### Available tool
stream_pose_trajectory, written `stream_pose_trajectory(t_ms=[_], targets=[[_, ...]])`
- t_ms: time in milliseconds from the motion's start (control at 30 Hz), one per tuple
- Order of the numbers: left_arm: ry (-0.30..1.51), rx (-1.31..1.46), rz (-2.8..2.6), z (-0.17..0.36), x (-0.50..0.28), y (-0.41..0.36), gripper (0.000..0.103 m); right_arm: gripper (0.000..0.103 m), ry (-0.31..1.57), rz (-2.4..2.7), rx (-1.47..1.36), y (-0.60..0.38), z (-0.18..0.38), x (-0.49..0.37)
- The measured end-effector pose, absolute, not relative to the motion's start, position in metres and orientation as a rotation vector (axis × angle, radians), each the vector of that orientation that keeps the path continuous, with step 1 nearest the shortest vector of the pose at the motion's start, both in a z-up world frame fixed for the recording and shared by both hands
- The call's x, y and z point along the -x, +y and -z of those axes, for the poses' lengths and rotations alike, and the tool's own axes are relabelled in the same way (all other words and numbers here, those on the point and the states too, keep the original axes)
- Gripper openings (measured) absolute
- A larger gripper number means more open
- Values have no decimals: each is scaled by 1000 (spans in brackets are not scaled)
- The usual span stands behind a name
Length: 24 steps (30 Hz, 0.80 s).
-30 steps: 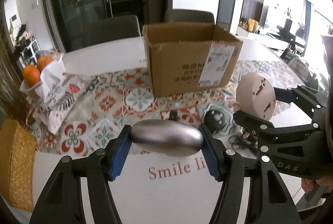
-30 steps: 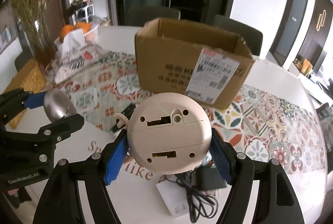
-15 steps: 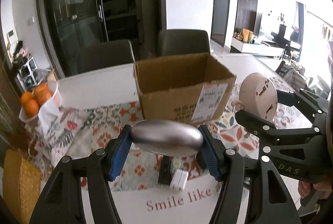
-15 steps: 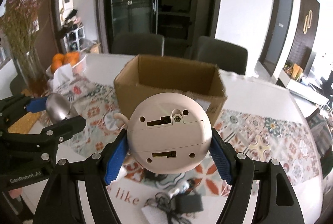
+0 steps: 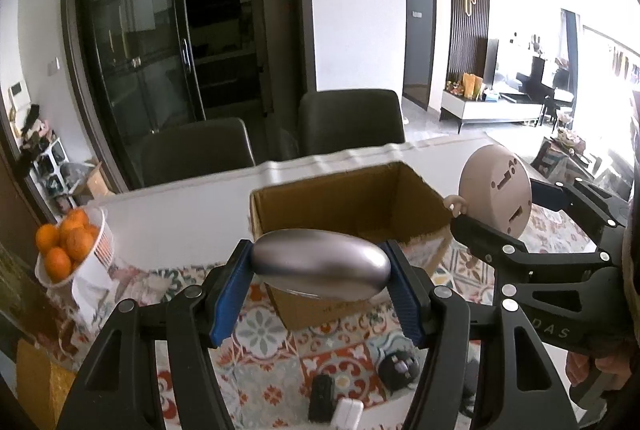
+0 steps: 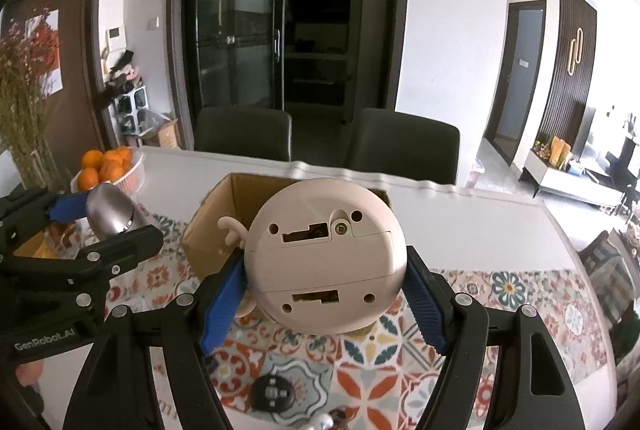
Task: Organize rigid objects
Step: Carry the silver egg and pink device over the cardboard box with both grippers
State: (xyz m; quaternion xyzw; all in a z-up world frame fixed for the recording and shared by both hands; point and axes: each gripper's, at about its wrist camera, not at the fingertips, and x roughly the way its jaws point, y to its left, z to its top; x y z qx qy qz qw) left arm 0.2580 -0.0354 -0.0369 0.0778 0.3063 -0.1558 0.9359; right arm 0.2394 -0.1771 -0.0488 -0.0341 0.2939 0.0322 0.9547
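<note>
From the left wrist view, the left gripper [image 5: 320, 272] has its two blue-padded fingers [image 5: 230, 288] closed on one smooth silver oval object [image 5: 320, 268], held crosswise in the air in front of the one open cardboard box [image 5: 352, 198]; what shows of the box's inside looks bare, though the oval hides part of it. At the right, the right gripper [image 5: 532, 214] clamps one beige round device [image 5: 496, 190] beside the box's right corner. One white basket [image 5: 100, 250] on the left holds about five oranges [image 5: 64, 242]. Below the fingers, on the patterned cloth [image 5: 264, 338], lie three small items: a black remote-like piece [image 5: 322, 396], a white adapter [image 5: 348, 414] touching it, and a round black gadget [image 5: 398, 368]. Two dark chairs [image 5: 352, 122] stand behind the white counter [image 5: 180, 210], whose far edge runs just past the box. From the right wrist view, the right gripper [image 6: 326, 300] grips the beige round device [image 6: 326, 258] by its sides, its flat back with two slots and several holes facing the camera, covering much of the cardboard box [image 6: 212, 226] beyond. The left gripper [image 6: 100, 226] at the left edge holds the silver oval object [image 6: 110, 210], well apart from the device. The basket [image 6: 134, 174] of oranges [image 6: 104, 164] sits far left near a tall bunch of dried flowers [image 6: 24, 98]. The counter [image 6: 480, 222] right of the box is bare white to its curved edge, and the round black gadget [image 6: 274, 392] lies on the patterned cloth [image 6: 400, 362] below the fingers
</note>
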Motion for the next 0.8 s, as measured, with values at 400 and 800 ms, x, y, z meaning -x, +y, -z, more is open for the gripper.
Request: stream_pose_trajectory(t_ms=[400,800], targets=[[645,-181,317,31,-311,-55,63,74,625,-69,52,-192,40,-293],[793,-186,315,58,-366,-72,64,74,801,-109,15,-206,74,-360]])
